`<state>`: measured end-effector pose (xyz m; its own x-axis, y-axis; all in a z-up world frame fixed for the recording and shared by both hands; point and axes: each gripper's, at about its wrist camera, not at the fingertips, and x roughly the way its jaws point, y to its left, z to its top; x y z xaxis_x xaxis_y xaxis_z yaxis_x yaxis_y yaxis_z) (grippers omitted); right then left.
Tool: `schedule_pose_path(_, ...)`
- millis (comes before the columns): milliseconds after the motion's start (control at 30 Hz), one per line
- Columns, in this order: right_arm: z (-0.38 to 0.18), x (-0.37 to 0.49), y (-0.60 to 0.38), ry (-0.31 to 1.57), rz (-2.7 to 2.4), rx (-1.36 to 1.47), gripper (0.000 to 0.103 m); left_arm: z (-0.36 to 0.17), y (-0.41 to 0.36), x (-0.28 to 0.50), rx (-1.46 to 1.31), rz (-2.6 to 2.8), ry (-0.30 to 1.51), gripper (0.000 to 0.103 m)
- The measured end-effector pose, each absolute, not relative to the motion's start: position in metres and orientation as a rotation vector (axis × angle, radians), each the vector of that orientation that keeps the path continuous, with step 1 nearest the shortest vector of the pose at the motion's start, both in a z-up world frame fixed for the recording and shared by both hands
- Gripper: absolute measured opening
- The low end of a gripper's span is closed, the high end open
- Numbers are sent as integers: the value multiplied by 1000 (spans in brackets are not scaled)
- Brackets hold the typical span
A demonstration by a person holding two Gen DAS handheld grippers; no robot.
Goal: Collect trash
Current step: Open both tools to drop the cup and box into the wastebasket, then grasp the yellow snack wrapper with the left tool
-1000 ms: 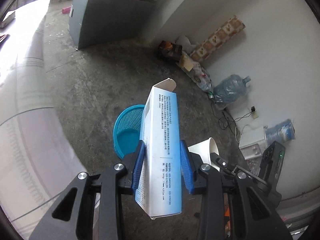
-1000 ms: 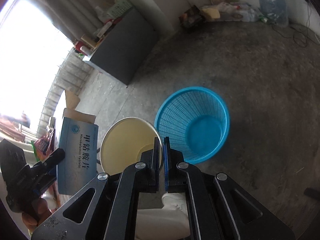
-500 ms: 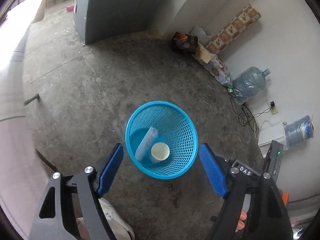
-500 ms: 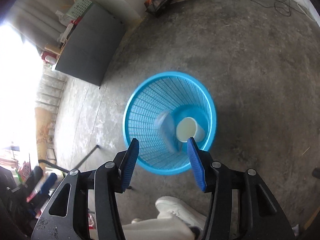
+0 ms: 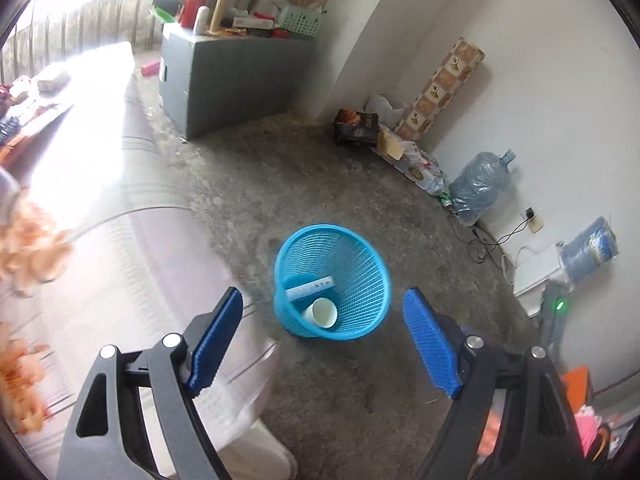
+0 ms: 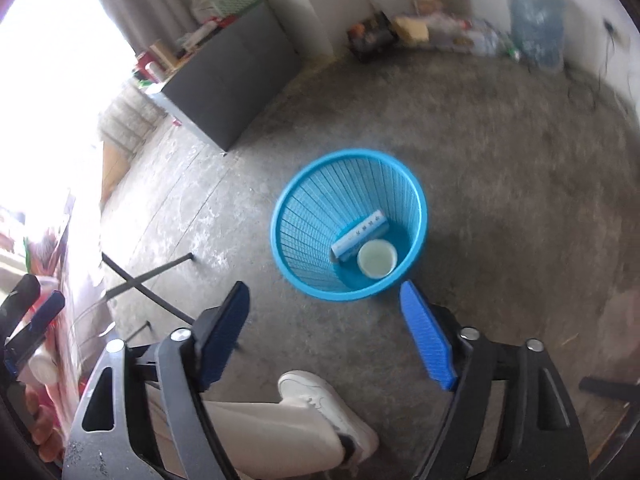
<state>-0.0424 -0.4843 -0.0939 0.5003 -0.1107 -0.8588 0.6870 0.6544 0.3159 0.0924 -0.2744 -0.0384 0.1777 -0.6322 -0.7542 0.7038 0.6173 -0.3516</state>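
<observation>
At the lower left of the left wrist view a pale striped cloth surface (image 5: 132, 264) fills the frame, washed out by glare toward the upper left; along the bottom the left gripper (image 5: 324, 332) has its blue-padded jaws spread wide apart with nothing between them; just above that gap, near the middle of the frame, a blue mesh basket (image 5: 360, 280) stands on the concrete floor (image 5: 248, 176), and inside it a white and blue carton (image 5: 309, 289) lies above a paper cup (image 5: 323, 313) that is tipped on its side, the two touching or nearly so; a grey cabinet (image 5: 224, 80) loaded with clutter sits at the upper middle; a large water bottle (image 5: 480, 188) lies against the wall at the right.

Low in the right wrist view, the right gripper (image 6: 324, 320) also has its jaws wide apart and empty; a white shoe (image 6: 324, 404) and a pale trouser leg (image 6: 260, 436) show between its arms at the bottom; above the gap the basket (image 6: 304, 236) sits slightly right of centre, with the carton (image 6: 359, 236) leaning on the inner wall and the cup (image 6: 377, 258) beside it on the bottom, its mouth facing up; the cabinet (image 6: 236, 80) stands at the upper left.
</observation>
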Motion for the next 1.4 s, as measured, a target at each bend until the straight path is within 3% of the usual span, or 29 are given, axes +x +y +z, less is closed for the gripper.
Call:
schedule_pose_path(100,-64,-33,-462,892,-553,562,95,-18,-240,84,105,-931,961,81)
schedule_pose_path(300,-24,2,-400,863,-556,244,95,8,-144,80,42,-785,844,97)
schedule_pose_path(533,4,35,-332,781,-414,49,95,15,-32,91,-104,-589,814,97)
schedule_pose_path(800,19,52,-293,715,-106,207,95,26,63,109,-214,-468,776,97)
schedule_pose_path(1067,25,76,-262,757,70,337,94,30,98,139,-278,-479,750,97)
schedule_pose_path(1400,23,108,-241,819,135,384,79,21,103,180,-276,-442,731,97)
